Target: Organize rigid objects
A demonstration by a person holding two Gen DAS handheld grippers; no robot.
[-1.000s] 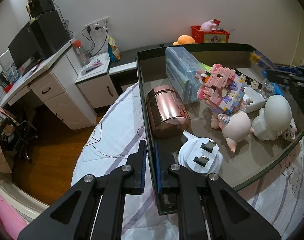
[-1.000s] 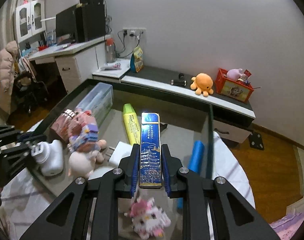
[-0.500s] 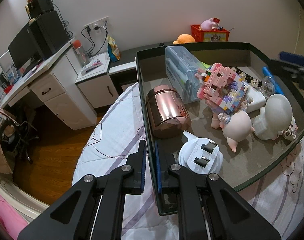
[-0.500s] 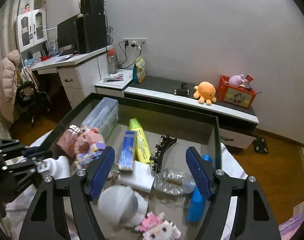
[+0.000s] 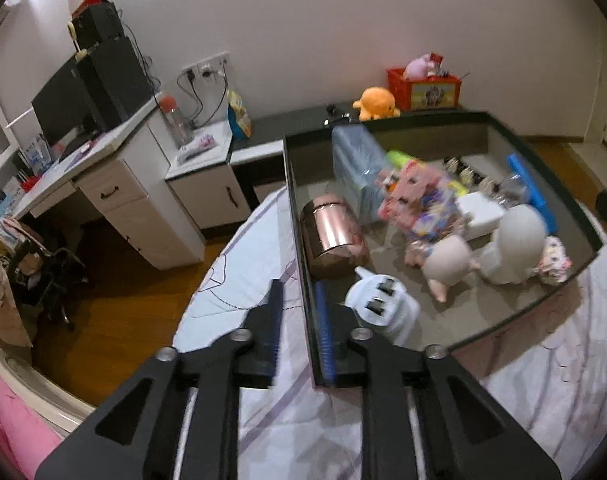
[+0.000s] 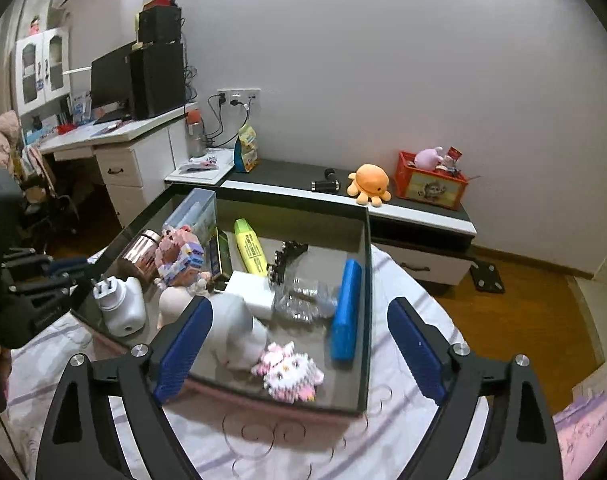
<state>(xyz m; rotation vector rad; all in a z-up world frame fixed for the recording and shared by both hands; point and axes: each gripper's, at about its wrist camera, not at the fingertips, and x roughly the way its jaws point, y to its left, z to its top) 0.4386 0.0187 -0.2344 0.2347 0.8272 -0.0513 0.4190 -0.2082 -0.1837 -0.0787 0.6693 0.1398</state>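
A dark tray (image 5: 293, 200) lies on the bed, filled with several toys and boxes. My left gripper (image 5: 299, 292) straddles its left wall; the jaws are opening and a gap shows beside the wall. Just inside are a white plug adapter (image 5: 383, 308) and a rose-gold canister (image 5: 333, 236). My right gripper (image 6: 299, 308) hovers over the tray's near rim (image 6: 367, 300), jaws wide and still opening, nothing gripped. The blue patterned box (image 6: 219, 256) stands on edge between the pink block toy (image 6: 181, 254) and the yellow highlighter (image 6: 251, 248).
The tray also holds a clear plastic box (image 6: 193, 212), a blue bar (image 6: 345, 312), a white figure (image 6: 235, 324) and a pink block owl (image 6: 289, 370). Beyond the bed are a low cabinet with an orange plush (image 6: 369, 184) and a desk (image 5: 103, 184).
The right gripper let go of the blue patterned box, which now rests in the tray, and drew back and up with its jaws wide. The left jaws parted from the tray wall.
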